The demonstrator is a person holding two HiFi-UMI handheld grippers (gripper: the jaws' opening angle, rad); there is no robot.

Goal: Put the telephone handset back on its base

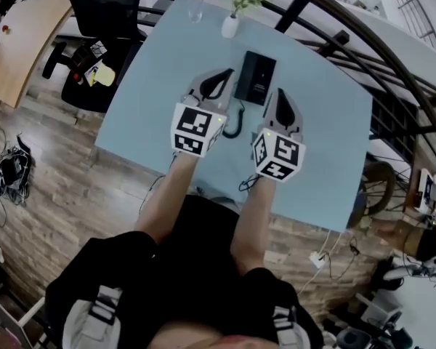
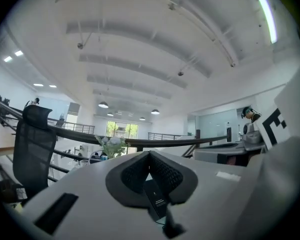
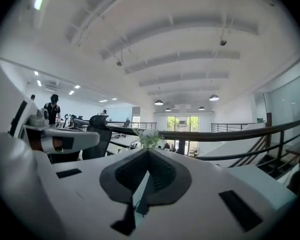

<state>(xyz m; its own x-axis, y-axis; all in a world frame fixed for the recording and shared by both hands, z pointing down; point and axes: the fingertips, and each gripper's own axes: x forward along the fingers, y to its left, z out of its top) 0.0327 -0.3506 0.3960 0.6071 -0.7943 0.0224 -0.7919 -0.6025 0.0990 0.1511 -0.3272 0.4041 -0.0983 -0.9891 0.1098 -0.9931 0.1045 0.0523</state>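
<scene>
Telephone (image 1: 256,77) lies as one black block near the middle of the desk (image 1: 149,86), and from above I cannot separate the handset from its base, so whether it already sits in place is not clear. The left claw (image 1: 219,83) hovers just beside the telephone's left edge and the right claw (image 1: 282,102) near its lower right corner. In each gripper view the two jaws meet at their tips and hold nothing; through the gap under the left one the dark telephone shows. To do this step well, I think a claw must first open wide, come down along the long sides of the handset, close on its middle and keep it level over the base. The curled cord (image 1: 232,126) lies on the desk between the two claws; it could catch a jaw or pull the handset askew, so it is better to leave it slack. A white vase (image 1: 230,25) with flowers stands behind the telephone, near enough to be knocked by a long reach. An office chair (image 1: 105,6) is beyond the desk, well apart.
</scene>
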